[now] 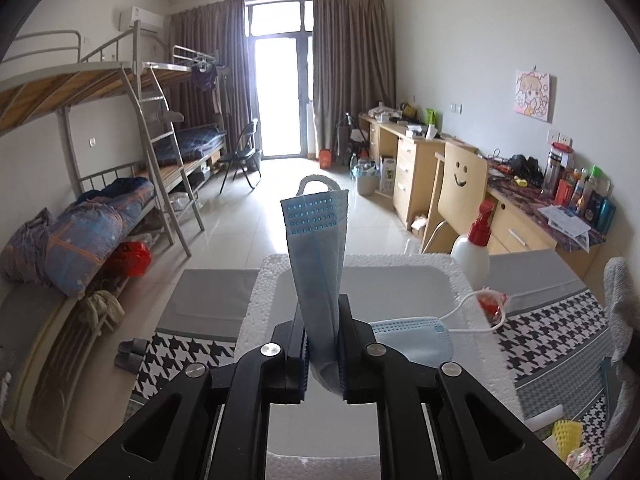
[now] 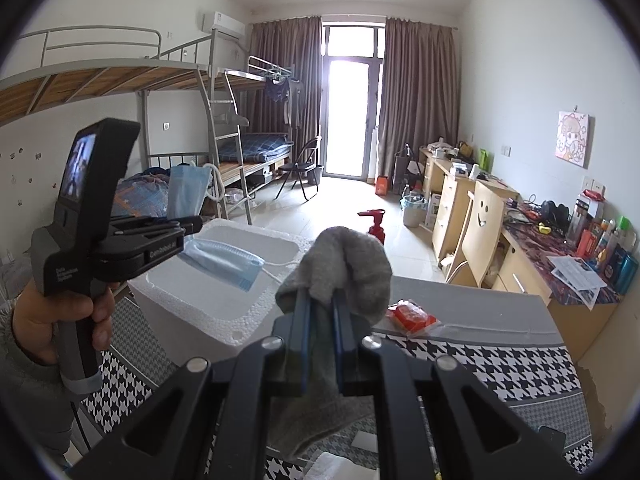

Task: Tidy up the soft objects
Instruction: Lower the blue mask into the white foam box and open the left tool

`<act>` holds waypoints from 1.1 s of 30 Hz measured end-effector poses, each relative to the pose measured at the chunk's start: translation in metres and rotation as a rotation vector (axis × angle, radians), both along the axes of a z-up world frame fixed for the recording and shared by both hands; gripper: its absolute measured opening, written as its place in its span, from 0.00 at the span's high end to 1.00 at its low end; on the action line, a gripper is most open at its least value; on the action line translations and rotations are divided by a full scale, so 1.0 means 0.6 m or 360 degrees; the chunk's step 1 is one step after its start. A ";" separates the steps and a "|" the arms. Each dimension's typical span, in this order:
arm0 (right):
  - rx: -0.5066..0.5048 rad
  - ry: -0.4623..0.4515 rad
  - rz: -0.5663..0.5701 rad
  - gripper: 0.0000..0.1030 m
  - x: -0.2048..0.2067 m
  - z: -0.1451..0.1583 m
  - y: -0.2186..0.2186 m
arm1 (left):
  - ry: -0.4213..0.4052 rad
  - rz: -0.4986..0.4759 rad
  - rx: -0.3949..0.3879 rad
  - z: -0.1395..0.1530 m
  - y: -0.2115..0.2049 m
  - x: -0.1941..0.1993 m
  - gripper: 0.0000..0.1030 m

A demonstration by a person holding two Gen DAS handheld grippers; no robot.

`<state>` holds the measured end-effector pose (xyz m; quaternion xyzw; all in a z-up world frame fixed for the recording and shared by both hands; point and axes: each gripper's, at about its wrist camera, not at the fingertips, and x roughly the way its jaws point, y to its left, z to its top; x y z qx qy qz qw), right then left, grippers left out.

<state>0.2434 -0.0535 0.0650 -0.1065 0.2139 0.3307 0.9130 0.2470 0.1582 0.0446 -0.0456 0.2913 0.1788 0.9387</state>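
Left gripper (image 1: 323, 344) angled downward, jaws close together with a folded blue mask (image 1: 318, 264) standing upright between the pads; held by the handle in a bare hand (image 2: 60, 316), fingers wrapped round the grip, grey sleeve at the wrist. Right gripper (image 2: 320, 312) tilted downward too, jaws fully closed and clamped on a grey sock (image 2: 340, 268) that bunches over the fingertips and hangs below.

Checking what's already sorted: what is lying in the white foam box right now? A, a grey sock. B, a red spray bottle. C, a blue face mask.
C: a blue face mask lies in the white foam box, while the grey sock is in the right gripper.
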 end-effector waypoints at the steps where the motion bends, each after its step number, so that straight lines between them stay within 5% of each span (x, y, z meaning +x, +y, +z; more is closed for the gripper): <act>1: -0.0002 0.0001 0.0000 0.88 0.001 0.000 0.002 | 0.0014 0.0009 -0.0002 -0.002 0.001 0.003 0.72; 2: -0.0004 0.0002 0.0000 0.88 0.002 0.000 0.004 | 0.0022 0.0017 -0.0007 -0.004 0.003 0.002 0.64; 4: -0.0013 0.0005 0.0001 0.88 0.004 -0.001 0.009 | -0.0004 0.0036 -0.0024 -0.004 0.007 -0.006 0.32; 10: -0.0037 0.0003 0.0012 0.88 0.005 -0.001 0.021 | -0.0107 0.0035 -0.0039 0.007 0.012 -0.035 0.08; 33: -0.0067 0.0001 0.0126 0.88 0.014 0.012 0.087 | -0.0208 0.0069 0.0024 0.002 0.028 -0.101 0.03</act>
